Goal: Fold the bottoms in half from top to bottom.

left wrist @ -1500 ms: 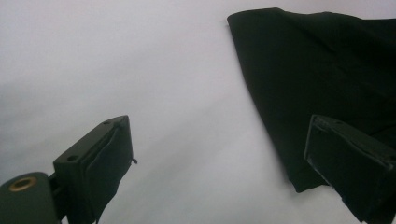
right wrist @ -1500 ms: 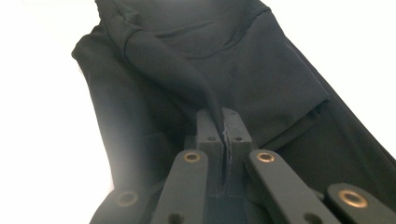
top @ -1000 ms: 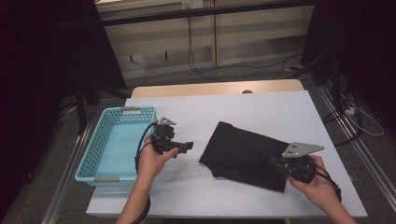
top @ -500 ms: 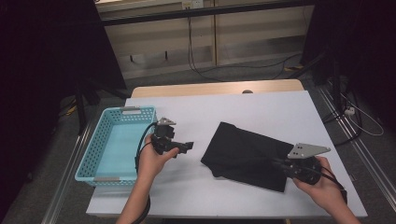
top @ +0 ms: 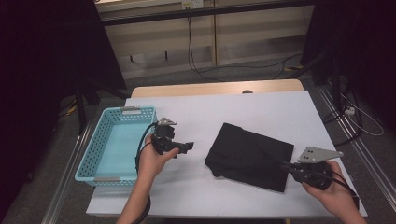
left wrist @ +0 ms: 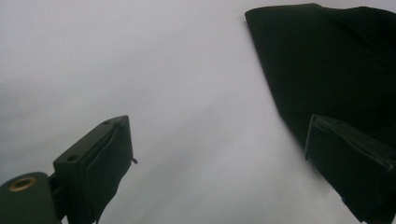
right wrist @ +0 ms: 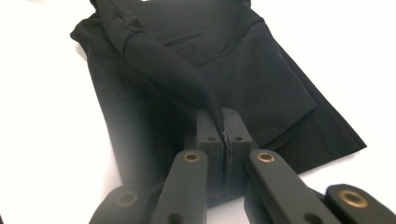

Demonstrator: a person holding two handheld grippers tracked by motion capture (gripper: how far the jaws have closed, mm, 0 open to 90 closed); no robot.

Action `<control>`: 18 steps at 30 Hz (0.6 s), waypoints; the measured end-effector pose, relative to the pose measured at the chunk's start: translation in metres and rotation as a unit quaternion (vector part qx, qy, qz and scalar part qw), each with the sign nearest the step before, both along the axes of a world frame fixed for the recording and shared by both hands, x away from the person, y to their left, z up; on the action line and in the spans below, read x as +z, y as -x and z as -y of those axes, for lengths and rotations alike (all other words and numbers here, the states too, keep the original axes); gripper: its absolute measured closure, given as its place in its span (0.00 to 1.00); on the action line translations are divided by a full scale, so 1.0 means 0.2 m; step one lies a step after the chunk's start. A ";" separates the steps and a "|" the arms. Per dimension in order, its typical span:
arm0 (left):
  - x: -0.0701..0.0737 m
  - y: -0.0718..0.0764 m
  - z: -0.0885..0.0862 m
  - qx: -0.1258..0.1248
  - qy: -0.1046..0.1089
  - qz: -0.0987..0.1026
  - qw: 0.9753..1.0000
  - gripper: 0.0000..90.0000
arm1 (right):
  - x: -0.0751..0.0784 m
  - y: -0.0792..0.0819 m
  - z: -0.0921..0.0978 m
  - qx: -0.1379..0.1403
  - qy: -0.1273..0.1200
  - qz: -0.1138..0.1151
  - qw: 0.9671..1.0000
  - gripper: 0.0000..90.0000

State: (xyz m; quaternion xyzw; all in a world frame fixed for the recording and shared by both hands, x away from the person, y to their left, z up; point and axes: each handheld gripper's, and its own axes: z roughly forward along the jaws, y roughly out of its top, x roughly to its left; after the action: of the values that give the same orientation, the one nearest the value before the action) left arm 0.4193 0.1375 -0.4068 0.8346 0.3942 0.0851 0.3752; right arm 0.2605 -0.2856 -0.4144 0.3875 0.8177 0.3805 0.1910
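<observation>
A folded black cloth (top: 250,155) lies on the white table (top: 205,116), right of centre. My right gripper (top: 286,166) is at the cloth's near right edge, shut on a fold of it; in the right gripper view a stretched strip of the black cloth (right wrist: 187,60) runs into the closed jaws of that gripper (right wrist: 224,123). My left gripper (top: 189,147) hovers left of the cloth, open, pointing toward it. In the left gripper view its jaws (left wrist: 219,154) stand wide apart over bare table, with the cloth's corner (left wrist: 327,60) ahead at the upper right.
A light blue plastic basket (top: 100,144) stands at the table's left edge, beside my left hand. The table's far half is bare white surface. Beyond the table are a wooden strip, floor cables and dark curtains.
My right gripper has moved right and toward the near edge, pulling the cloth's edge with it. The left gripper has stayed in place.
</observation>
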 end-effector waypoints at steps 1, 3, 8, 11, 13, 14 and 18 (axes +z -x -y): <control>0.00 0.00 0.00 0.001 0.001 0.000 1.000 0.09 | 0.00 0.00 0.00 0.000 0.000 -0.001 1.000 0.98; 0.00 0.00 0.00 0.002 0.002 0.002 1.000 0.09 | 0.00 0.02 0.00 0.004 0.002 -0.002 1.000 0.98; 0.01 0.00 0.00 0.000 0.000 0.004 1.000 0.09 | 0.02 0.04 0.01 0.006 -0.004 0.004 1.000 0.86; 0.00 0.00 0.00 0.000 -0.001 0.002 1.000 0.09 | 0.05 0.04 0.01 0.006 -0.011 0.012 1.000 0.74; 0.00 0.00 0.00 -0.001 0.000 0.001 1.000 0.09 | 0.06 0.02 0.00 0.002 -0.010 0.016 1.000 0.68; 0.00 0.00 0.00 -0.001 0.001 0.001 1.000 0.09 | 0.06 0.00 -0.01 -0.002 -0.010 0.015 1.000 0.66; 0.00 0.00 0.01 -0.002 0.001 0.000 1.000 0.09 | 0.02 -0.15 -0.02 -0.032 0.002 0.002 0.999 0.58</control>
State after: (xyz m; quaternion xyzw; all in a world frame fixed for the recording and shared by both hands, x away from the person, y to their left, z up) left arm 0.4189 0.1363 -0.4066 0.8352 0.3923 0.0838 0.3761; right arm 0.2913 -0.2817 -0.4097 0.4126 0.8051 0.3735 0.2050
